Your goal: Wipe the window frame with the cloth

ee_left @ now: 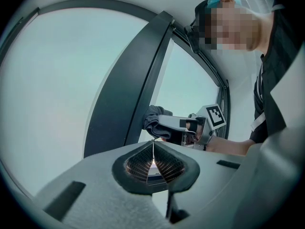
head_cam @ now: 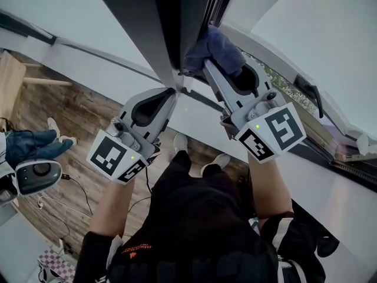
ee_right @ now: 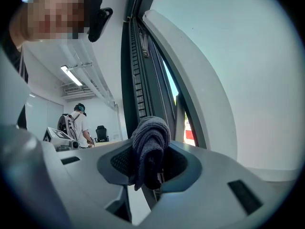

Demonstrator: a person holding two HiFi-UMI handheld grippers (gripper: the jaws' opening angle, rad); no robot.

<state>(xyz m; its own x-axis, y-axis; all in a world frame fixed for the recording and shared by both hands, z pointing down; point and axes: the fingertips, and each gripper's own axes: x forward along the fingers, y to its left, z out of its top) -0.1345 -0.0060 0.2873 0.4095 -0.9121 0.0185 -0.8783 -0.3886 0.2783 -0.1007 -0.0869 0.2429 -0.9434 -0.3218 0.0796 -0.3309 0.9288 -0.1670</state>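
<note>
A dark grey-blue cloth point(head_cam: 214, 50) is bunched against the dark window frame point(head_cam: 160, 28) near the top of the head view. My right gripper point(head_cam: 207, 62) is shut on the cloth point(ee_right: 150, 149), which hangs folded between its jaws beside the frame's grooved edge point(ee_right: 138, 87). My left gripper point(head_cam: 172, 91) sits just left of it with its tip at the frame's lower end, jaws closed together with nothing between them. In the left gripper view the left gripper point(ee_left: 153, 147) points at the frame's post point(ee_left: 138, 87), with the cloth point(ee_left: 155, 120) beyond.
Pale glass panes point(head_cam: 59, 7) lie on both sides of the post. An opened sash with a handle point(head_cam: 311, 93) is at the right. A wooden floor point(head_cam: 76, 117) with cables and a grey device point(head_cam: 36, 174) lies below. A person point(ee_right: 76, 123) stands in the room behind.
</note>
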